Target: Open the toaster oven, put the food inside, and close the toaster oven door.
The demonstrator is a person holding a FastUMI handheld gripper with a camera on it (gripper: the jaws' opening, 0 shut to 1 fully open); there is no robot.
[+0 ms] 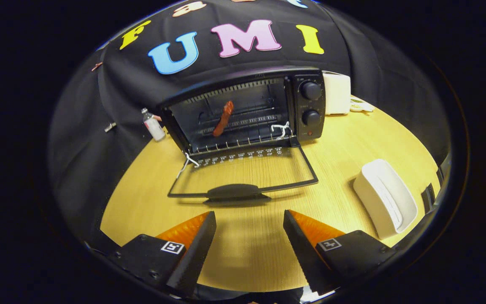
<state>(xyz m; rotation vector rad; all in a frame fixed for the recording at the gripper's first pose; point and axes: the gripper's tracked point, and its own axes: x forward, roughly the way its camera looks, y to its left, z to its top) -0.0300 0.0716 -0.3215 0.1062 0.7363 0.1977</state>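
Gripper (249,219) low over the wooden table (344,156), fingers spread wide, nothing between them; bare tabletop in the gap and just ahead. Table edge curving off at 8 o'clock and at 3 o'clock from the fingers; black booth cloth (82,139) hanging behind and to 9 o'clock.

Toaster oven (247,109) at 12 o'clock beyond the fingers, black, standing near the back of the table against the cloth. Oven door (243,175) fully dropped open, lying flat toward the fingers, glass pane showing the wood through it, dark handle (236,192) at its near edge, nearest thing to the fingertips yet apart from them. White string (186,162) at the door's hinge corners. Two round knobs (311,103) stacked on the panel at 1 o'clock side of the cavity.

Sausage (223,119), reddish-brown, long, lying aslant on the wire rack (243,122) inside the cavity, toward its 10 o'clock part.

Small bottle (153,125) at 10 o'clock, just beside the oven's flank. White box-like appliance (336,93) touching or just beside the oven at 1 o'clock. White toaster-shaped object (384,198) at 3 o'clock, well apart from the door.
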